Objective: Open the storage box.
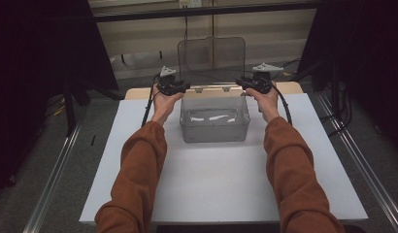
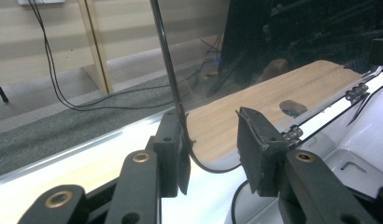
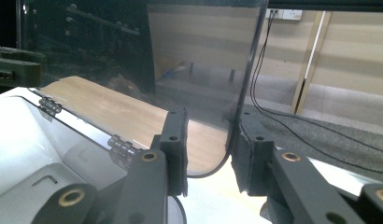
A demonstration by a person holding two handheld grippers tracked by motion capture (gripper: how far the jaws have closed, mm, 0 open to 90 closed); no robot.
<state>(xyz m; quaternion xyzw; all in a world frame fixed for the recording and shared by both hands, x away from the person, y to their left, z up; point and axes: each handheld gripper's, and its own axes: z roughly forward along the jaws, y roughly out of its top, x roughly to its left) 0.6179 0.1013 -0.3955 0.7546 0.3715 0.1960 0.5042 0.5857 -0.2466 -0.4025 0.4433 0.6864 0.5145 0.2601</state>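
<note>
- My left gripper [image 2: 210, 151] has its jaws parted around the clear lid's [image 1: 211, 52] edge
- My right gripper [image 3: 208, 140] likewise straddles the lid, jaws apart
- The clear box [image 1: 215, 127] sits mid-desk [image 1: 221, 184], lid upright

box [image 1: 214, 127]: clear grey | claws [image 1: 174, 87]: black | sleeves [image 1: 139, 165]: rust (plain) | table [image 1: 211, 184]: white

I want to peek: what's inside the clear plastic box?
Inside the clear plastic box lie a few small white pieces on its floor. Glare and the hazy walls hide what they are.
</note>
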